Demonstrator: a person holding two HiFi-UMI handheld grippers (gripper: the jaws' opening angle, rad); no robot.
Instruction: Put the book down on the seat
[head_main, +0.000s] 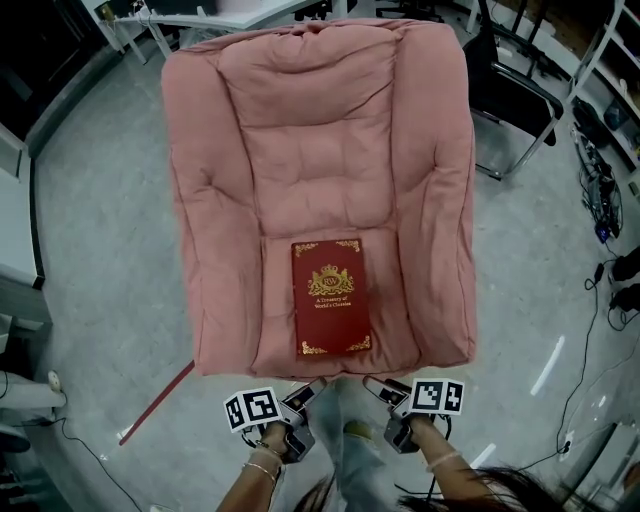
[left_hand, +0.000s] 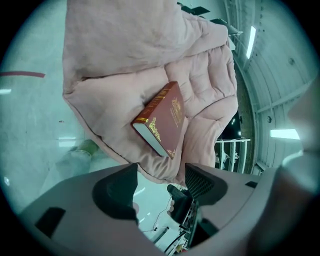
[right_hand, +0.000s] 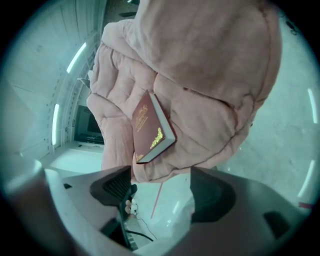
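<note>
Book: red hardback (head_main: 331, 296) with gilt trim, lying flat and cover-up on the armchair's (head_main: 215, 200) seat (head_main: 268, 335), close to its front edge; the task looks done
Left hand-held gripper (left_hand: 161, 184): jaws apart, nothing between them; just off the armchair's front edge, clear of the book
Right hand-held gripper (right_hand: 161, 189): jaws spread and empty too; beside the left one, before the armchair's front
Handling: stiff boards and likely a fair weight; the smooth cover may be slick; the armchair's padding is soft and would yield under any push
Where to grip: I'd pinch the cover and page block at the end nearest the armchair's front; the spine side is firmer
</note>
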